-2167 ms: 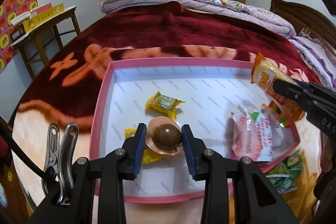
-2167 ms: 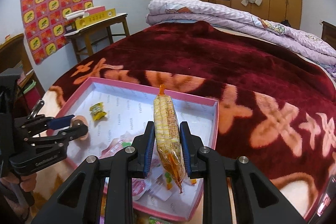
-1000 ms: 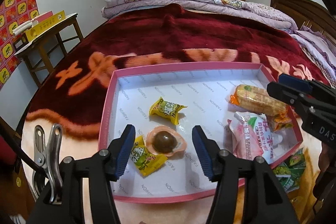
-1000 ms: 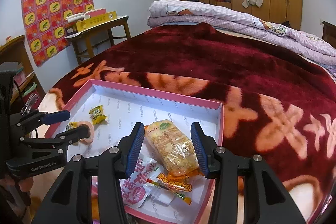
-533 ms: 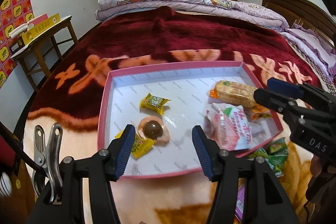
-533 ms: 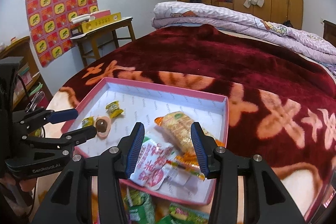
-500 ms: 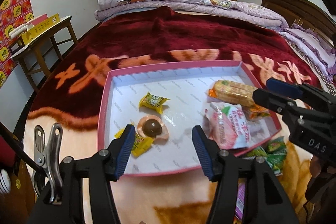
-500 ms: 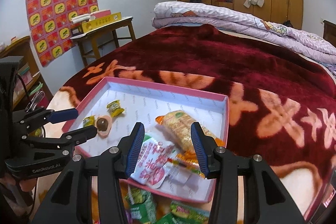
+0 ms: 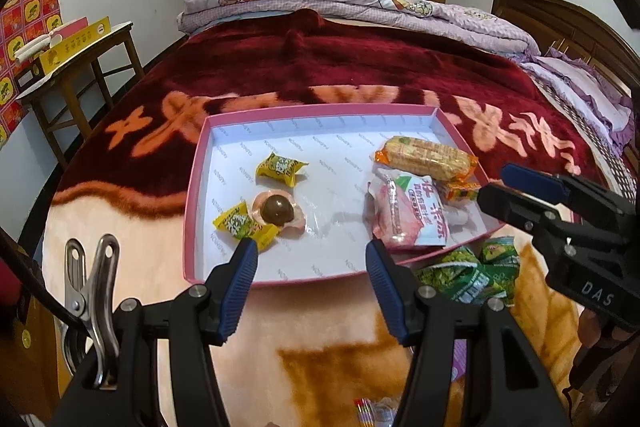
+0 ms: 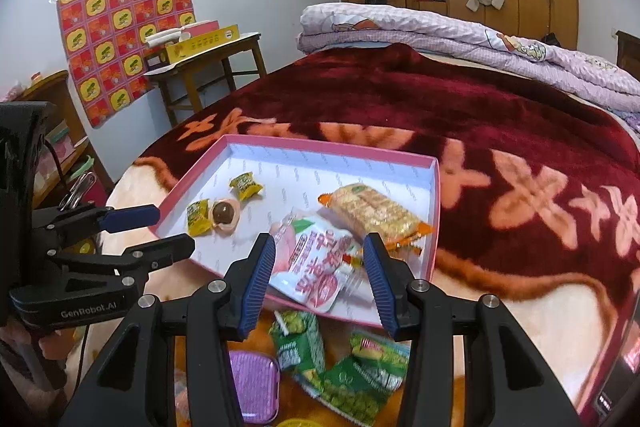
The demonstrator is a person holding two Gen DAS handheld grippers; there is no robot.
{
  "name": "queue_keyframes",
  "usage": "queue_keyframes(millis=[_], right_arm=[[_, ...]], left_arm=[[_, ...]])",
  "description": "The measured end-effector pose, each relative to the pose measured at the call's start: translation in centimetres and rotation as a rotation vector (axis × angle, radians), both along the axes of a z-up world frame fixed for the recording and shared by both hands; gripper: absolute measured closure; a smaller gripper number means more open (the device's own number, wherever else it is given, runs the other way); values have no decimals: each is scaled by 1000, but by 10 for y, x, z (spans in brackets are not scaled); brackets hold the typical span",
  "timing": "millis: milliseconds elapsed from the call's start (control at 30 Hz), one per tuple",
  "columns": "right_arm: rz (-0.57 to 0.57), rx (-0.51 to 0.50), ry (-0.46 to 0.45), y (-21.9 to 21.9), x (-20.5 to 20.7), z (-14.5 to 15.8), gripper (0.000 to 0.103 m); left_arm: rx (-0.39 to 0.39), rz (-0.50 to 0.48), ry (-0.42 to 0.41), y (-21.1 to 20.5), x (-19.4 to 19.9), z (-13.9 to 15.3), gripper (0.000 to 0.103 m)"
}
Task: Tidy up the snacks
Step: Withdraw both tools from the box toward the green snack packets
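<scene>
Now both tools, left tool (image 9: 307, 259) and right tool (image 10: 319, 253), gape empty above the pink tray's (image 9: 280, 278) near rim.

Plush, fuzzy blanket (image 9: 360, 75) beyond the claw, matt pink cardboard box (image 9: 192, 187) ahead, glossy plastic snack wrappers (image 10: 316, 259) between the pads, shiny metal clip (image 9: 94, 291) at left

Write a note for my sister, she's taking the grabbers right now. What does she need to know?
Left gripper and right gripper: both open, holding nothing.
In the pink tray: two yellow candies, a brown ball sweet, a cracker pack, a pink pouch.
Left to do: green packets and a purple tin lie on the blanket in front of the tray.
</scene>
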State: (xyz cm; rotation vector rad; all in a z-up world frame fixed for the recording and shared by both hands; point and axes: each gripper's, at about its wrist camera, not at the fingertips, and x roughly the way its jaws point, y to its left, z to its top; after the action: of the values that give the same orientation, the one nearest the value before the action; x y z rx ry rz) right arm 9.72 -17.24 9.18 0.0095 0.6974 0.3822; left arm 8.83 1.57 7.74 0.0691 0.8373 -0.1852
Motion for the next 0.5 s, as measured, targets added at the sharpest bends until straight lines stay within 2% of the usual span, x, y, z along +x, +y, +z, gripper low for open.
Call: queue_keyframes(millis=[500], right_arm=[[-7,1,34,-10,-28,-8,56]], left_arm=[[-15,-12,22,-6,-22,-6,43]])
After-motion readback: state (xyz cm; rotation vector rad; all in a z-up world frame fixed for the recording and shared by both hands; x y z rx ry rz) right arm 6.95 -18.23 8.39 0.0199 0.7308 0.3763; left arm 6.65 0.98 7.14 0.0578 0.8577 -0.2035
